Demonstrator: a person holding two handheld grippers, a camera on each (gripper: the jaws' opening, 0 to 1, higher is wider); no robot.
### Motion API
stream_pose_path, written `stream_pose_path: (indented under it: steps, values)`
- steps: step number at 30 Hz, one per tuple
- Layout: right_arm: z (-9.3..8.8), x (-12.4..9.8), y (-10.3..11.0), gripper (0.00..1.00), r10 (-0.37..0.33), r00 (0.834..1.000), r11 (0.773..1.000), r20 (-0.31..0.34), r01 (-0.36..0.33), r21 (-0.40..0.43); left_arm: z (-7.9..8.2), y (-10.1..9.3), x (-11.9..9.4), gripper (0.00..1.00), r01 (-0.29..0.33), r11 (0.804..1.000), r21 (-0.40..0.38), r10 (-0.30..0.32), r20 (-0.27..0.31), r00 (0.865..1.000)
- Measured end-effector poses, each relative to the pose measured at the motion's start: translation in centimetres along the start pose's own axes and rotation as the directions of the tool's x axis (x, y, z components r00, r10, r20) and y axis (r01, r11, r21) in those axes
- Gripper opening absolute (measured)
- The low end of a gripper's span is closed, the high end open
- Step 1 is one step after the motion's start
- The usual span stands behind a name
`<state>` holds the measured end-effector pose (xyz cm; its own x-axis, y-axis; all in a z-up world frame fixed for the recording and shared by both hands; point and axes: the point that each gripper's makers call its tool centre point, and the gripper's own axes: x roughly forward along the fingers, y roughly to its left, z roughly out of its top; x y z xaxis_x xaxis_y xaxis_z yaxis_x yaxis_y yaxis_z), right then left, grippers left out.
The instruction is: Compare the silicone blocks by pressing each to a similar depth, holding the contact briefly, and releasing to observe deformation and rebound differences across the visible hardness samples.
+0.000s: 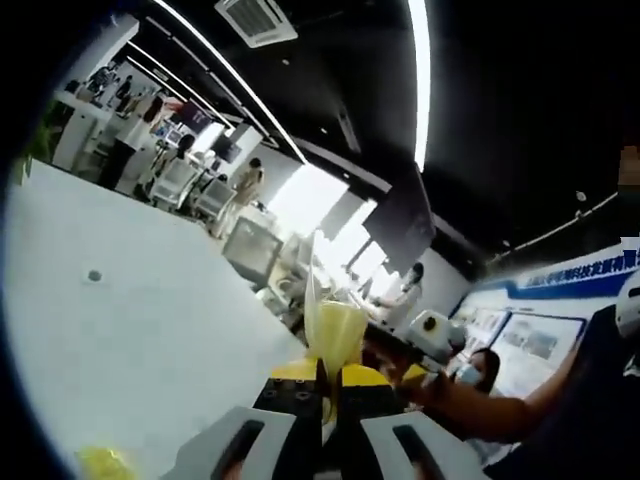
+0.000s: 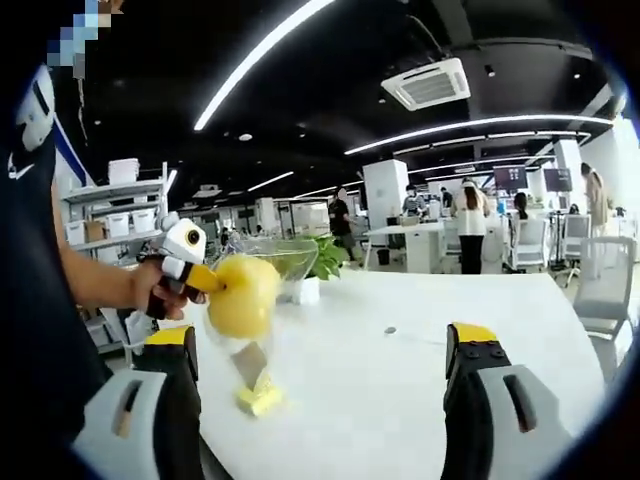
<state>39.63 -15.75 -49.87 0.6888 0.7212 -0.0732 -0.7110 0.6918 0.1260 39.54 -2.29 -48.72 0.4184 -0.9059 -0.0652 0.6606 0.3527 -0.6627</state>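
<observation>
Above table (image 2: 400, 330): we lift the yellow bag (image 2: 243, 295) for viewing.
Left gripper (image 1: 330, 400): clenched on bag.
Right gripper (image 2: 320, 400): released, waiting.

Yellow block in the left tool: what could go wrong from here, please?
1. The left tool pinches the yellow block in the air above the white table. It may slip out and fall.
2. The small yellow piece lies close to the open right tool, apparently near the table's edge. A careless move could knock it off.

two yellow blocks (image 2: 259, 398), one white table (image 2: 420, 340)
</observation>
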Motion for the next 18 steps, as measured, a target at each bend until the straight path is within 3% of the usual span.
stream_pose_path:
  steps: [3, 7, 11, 18]
  values:
    - [-1.5, -1.1, -0.8, 0.97, -0.026, 0.999, 0.999, -0.035, 0.027, 0.021, -0.8, 1.0, 0.7, 0.0, -0.005, 0.998, -0.057, 0.005, -0.007, 1.0]
    - [-2.4, -2.7, -1.8, 0.97, -0.071, 0.997, 0.997, -0.035, 0.072, 0.018, -1.7, 2.6, 1.5, 0.0, -0.012, 0.99, -0.144, 0.011, -0.009, 1.0]
    - [-3.8, -3.8, -2.0, 0.97, -0.093, 0.993, 0.996, -0.072, 0.093, -0.003, -2.7, 3.4, 2.2, 0.0, -0.02, 0.987, -0.157, 0.015, -0.034, 0.999]
    - [-4.9, -5.3, -2.7, 0.97, -0.133, 0.988, 0.991, -0.083, 0.135, 0.012, -4.9, 5.1, 2.9, 0.0, -0.028, 0.977, -0.213, 0.015, -0.064, 0.998]
